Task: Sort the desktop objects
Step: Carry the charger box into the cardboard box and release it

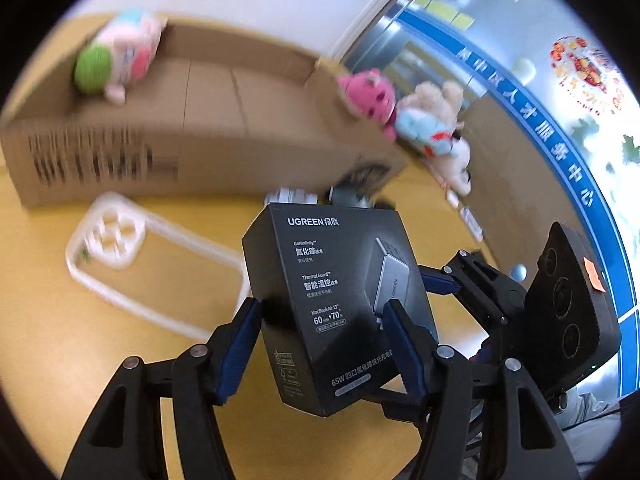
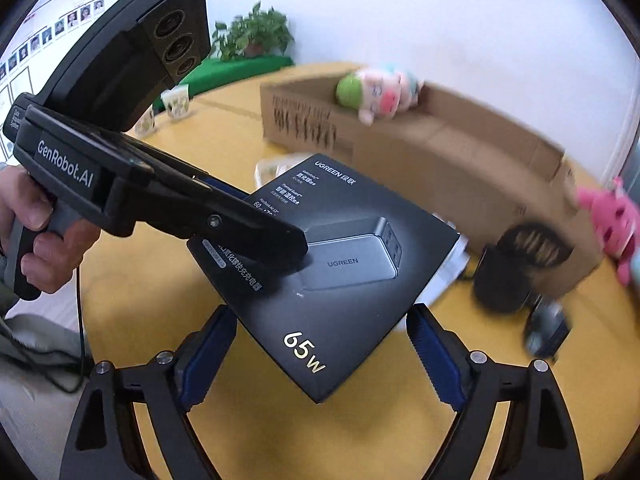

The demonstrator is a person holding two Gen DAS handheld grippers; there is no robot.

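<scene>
A black UGREEN charger box [image 1: 332, 304] is held above the yellow table [image 1: 48, 340]. My left gripper [image 1: 320, 320] is shut on the box, its blue pads on two opposite faces. In the right wrist view the same box [image 2: 332, 280] hangs between the fingers of my right gripper [image 2: 320, 336], which is open with both pads apart from it. The left gripper's finger [image 2: 256, 236] lies across the box top there. An open cardboard box [image 1: 192, 128] stands behind, also in the right wrist view [image 2: 440, 160].
A clear phone case [image 1: 152, 268] lies on the table left of the charger box. Plush toys sit on the carton's rim: green and pink [image 1: 120, 56], pink [image 1: 368, 96], beige and blue [image 1: 436, 128]. A black cylinder [image 2: 508, 272] and a mouse [image 2: 548, 328] stand near the carton. Paper cups [image 2: 176, 100] are far left.
</scene>
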